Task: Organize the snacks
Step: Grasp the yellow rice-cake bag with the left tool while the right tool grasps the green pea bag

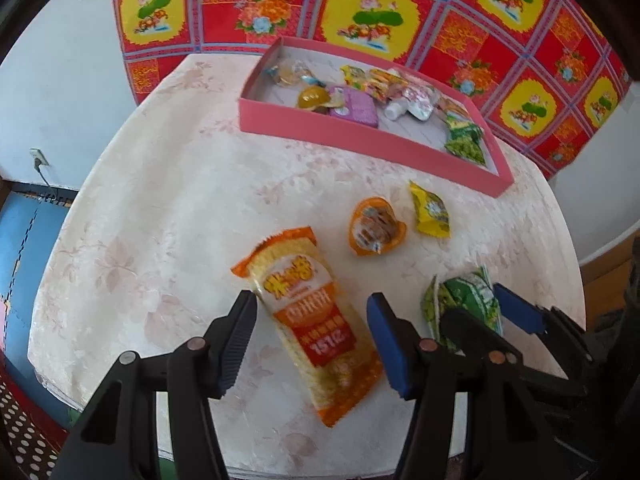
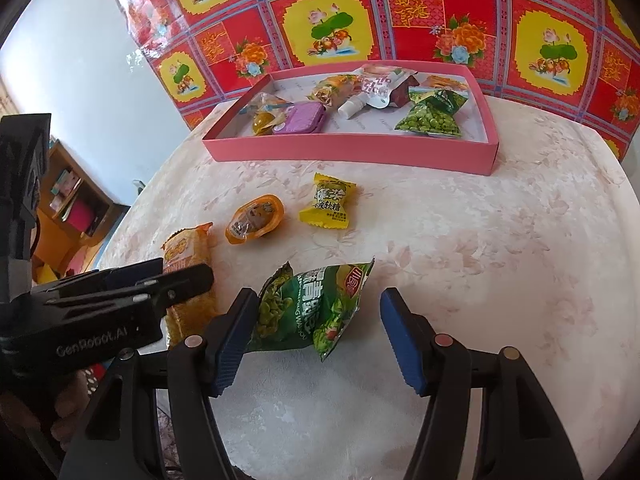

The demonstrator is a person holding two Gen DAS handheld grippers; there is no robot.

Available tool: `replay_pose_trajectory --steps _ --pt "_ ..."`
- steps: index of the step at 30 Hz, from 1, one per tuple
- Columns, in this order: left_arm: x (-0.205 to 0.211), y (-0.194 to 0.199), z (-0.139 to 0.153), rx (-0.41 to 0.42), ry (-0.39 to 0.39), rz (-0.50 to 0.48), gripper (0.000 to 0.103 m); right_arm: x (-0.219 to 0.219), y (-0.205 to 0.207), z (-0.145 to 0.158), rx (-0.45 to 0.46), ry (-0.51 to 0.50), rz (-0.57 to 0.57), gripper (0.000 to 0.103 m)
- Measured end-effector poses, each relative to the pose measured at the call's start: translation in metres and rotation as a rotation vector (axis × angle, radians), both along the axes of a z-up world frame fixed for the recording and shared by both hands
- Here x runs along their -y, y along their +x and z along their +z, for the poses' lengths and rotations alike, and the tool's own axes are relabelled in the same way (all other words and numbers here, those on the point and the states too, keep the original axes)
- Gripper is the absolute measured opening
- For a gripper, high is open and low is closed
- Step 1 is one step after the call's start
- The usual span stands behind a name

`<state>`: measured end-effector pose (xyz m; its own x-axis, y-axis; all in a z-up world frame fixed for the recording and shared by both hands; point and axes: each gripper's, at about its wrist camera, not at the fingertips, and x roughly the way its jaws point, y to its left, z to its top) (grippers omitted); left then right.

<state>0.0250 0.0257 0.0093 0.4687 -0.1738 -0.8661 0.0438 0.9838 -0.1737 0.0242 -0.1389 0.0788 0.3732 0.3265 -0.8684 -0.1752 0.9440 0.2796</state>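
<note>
A long orange rice-cracker packet (image 1: pixel 312 336) lies on the table between the fingers of my open left gripper (image 1: pixel 316 336); it also shows in the right wrist view (image 2: pixel 188 280). A green pea packet (image 2: pixel 316 308) lies between the fingers of my open right gripper (image 2: pixel 320 332), and shows in the left wrist view (image 1: pixel 468 308). An orange jelly cup (image 2: pixel 254 218) and a yellow candy (image 2: pixel 330 206) lie further out on the table. A pink tray (image 2: pixel 360 152) at the back holds several snacks.
The round table (image 2: pixel 500 260) has a pale floral cloth. A red and yellow patterned sheet (image 2: pixel 400 12) hangs behind the tray. The left gripper's body (image 2: pixel 100 308) sits close on the left in the right wrist view. A wooden shelf (image 2: pixel 68 196) stands lower left.
</note>
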Motion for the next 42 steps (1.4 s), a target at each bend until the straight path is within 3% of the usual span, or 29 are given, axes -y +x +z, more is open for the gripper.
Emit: replay_pose_trajectory --steps 8,16,31,36,38,42 --pt "0.001 -0.003 -0.006 0.014 0.059 -0.005 0.058 0.007 0.000 -0.002 0.013 -0.011 -0.027 0.065" --pt "-0.003 -0.007 -0.008 0.055 0.092 0.003 0.042 0.011 0.000 -0.005 0.000 0.011 -0.036 0.065" --pt "-0.002 -0.010 -0.010 0.091 0.108 -0.034 0.041 0.010 0.001 -0.007 0.013 0.001 -0.037 0.065" --pt "-0.002 -0.009 -0.010 0.098 0.119 -0.051 0.040 0.011 0.000 -0.007 0.019 -0.016 -0.042 0.057" --pt "-0.004 -0.009 -0.010 0.095 0.098 -0.050 0.039 0.014 0.001 -0.008 0.016 0.002 -0.049 0.044" --pt "-0.010 -0.009 -0.009 0.089 0.059 -0.045 0.039 0.015 0.002 -0.009 0.015 0.010 -0.052 0.037"
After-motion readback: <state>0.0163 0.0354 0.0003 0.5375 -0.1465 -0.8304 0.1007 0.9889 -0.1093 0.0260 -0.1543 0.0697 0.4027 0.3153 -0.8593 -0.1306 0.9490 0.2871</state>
